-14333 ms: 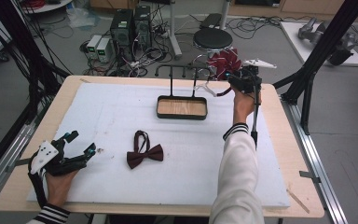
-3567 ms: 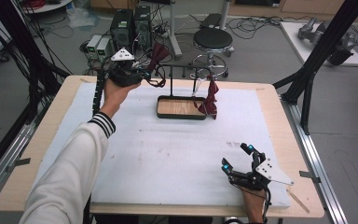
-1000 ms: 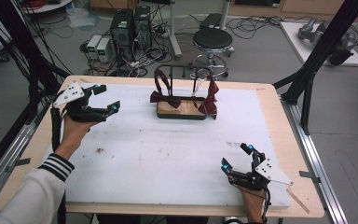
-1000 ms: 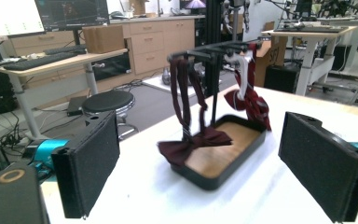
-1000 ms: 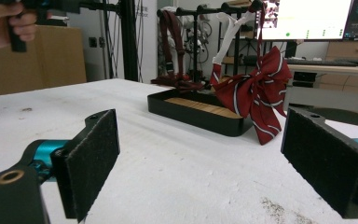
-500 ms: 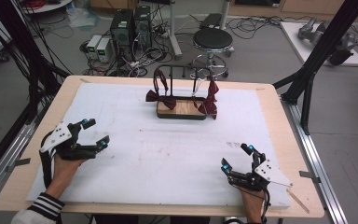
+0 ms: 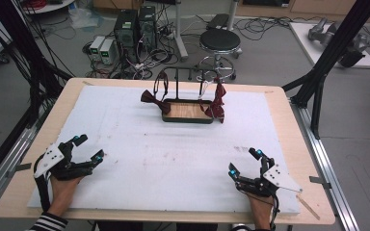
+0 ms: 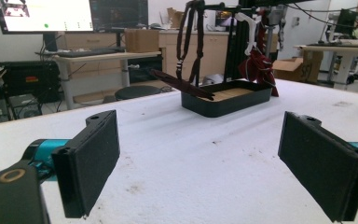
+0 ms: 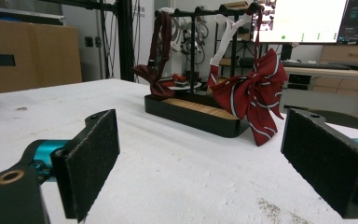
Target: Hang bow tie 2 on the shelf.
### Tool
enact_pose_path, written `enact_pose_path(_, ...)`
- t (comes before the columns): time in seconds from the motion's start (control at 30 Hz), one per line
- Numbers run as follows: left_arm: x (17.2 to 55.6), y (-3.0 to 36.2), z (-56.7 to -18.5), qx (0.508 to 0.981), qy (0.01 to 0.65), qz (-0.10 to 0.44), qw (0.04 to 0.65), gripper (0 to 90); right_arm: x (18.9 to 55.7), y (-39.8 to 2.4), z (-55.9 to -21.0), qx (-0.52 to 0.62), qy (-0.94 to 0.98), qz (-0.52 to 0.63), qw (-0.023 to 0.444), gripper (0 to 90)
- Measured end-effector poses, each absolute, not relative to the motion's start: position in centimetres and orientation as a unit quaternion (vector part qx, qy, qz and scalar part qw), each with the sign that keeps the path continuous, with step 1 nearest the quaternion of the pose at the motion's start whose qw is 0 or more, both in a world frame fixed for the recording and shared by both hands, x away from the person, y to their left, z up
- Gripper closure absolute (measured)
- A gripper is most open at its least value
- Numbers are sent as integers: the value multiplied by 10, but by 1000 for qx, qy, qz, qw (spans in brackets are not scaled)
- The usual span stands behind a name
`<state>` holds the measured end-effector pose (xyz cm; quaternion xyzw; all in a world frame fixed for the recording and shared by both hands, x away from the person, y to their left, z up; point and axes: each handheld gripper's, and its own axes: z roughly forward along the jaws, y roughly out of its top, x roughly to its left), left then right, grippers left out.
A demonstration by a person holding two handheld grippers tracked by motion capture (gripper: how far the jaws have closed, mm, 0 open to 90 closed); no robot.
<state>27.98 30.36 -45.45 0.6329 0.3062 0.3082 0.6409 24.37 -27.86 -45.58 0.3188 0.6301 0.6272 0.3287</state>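
A black rack with a wooden-floored tray base [image 7: 185, 111] stands at the table's far middle. A dark red bow tie [image 7: 152, 99] hangs from its left side, the bow resting at the tray's left edge [image 8: 182, 85] [image 9: 151, 73]. A red striped bow [image 7: 218, 103] hangs from the right side [image 9: 251, 93] [image 8: 258, 67]. My left gripper [image 7: 88, 150] rests open at the near left of the white mat, nothing between its pads [image 8: 93, 161]. My right gripper [image 7: 244, 162] rests open at the near right, its pads [image 9: 91, 161] bare.
A white mat [image 7: 173, 154] covers most of the wooden table [image 7: 289, 120]. A thin wooden stick [image 7: 310, 206] lies by the near right corner. Beyond the far edge stand a stool [image 7: 220, 41], computer towers [image 7: 135, 26] and floor cables. Black frame posts [image 7: 327, 62] flank the table.
My left gripper hung the dark red bow tie on the rack's left side, let go, and came back to the near left of the mat, open. The right gripper stayed put.
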Motion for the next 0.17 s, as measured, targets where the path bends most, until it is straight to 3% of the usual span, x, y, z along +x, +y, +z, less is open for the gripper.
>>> enact_pose_path(0.17,280,303,-455,636,302,310,639,131,244,-278,-456,316,632,625,332,106)
